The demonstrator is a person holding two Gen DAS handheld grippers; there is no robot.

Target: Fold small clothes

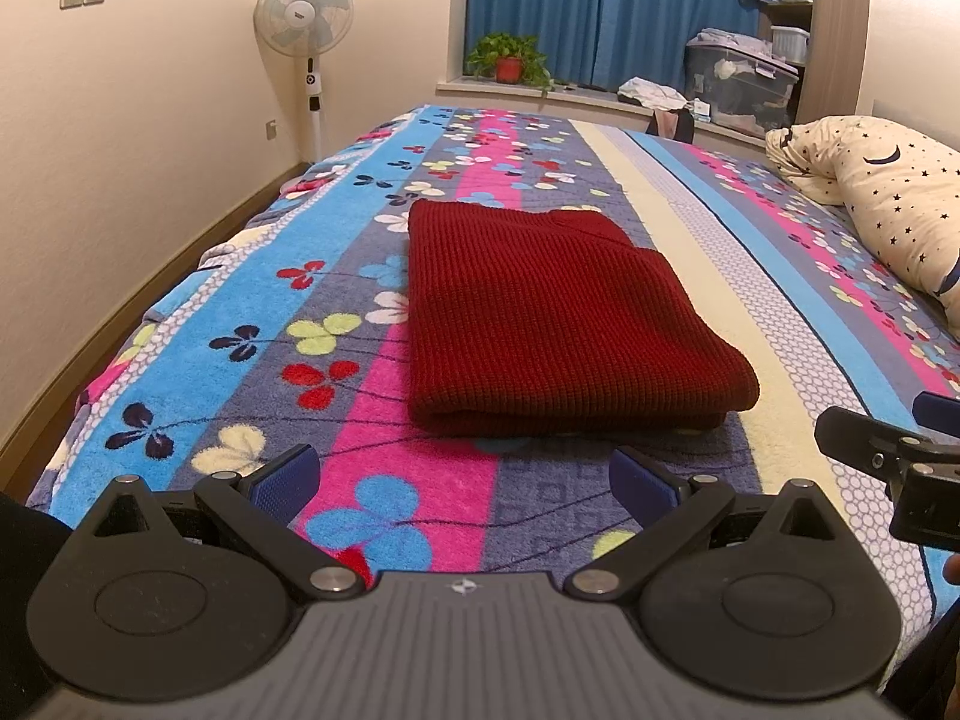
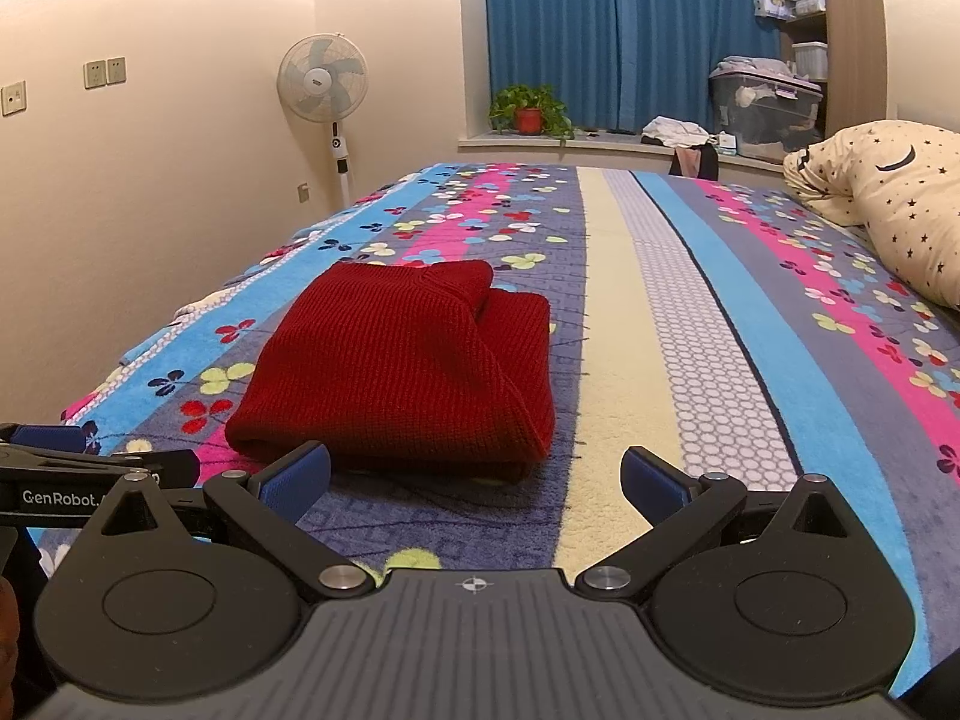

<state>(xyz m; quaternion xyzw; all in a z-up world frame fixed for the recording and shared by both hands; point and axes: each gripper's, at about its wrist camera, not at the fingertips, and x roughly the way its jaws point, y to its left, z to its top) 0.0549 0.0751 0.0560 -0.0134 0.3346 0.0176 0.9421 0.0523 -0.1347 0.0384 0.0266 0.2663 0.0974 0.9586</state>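
A dark red knitted sweater [image 1: 552, 318] lies folded into a thick rectangle on the bed; it also shows in the right wrist view [image 2: 402, 366]. My left gripper [image 1: 465, 480] is open and empty, just short of the sweater's near folded edge. My right gripper [image 2: 474, 480] is open and empty, near the sweater's near right corner. The right gripper's side shows at the right edge of the left wrist view [image 1: 888, 456]; the left gripper's side shows at the left edge of the right wrist view [image 2: 90, 468].
The bed has a striped flowered blanket [image 1: 300, 324]. A star-print pillow [image 1: 888, 192] lies at the right. A standing fan [image 1: 303, 18], a potted plant [image 1: 509, 57] and storage boxes [image 1: 741, 81] stand beyond the bed. The wall runs along the left.
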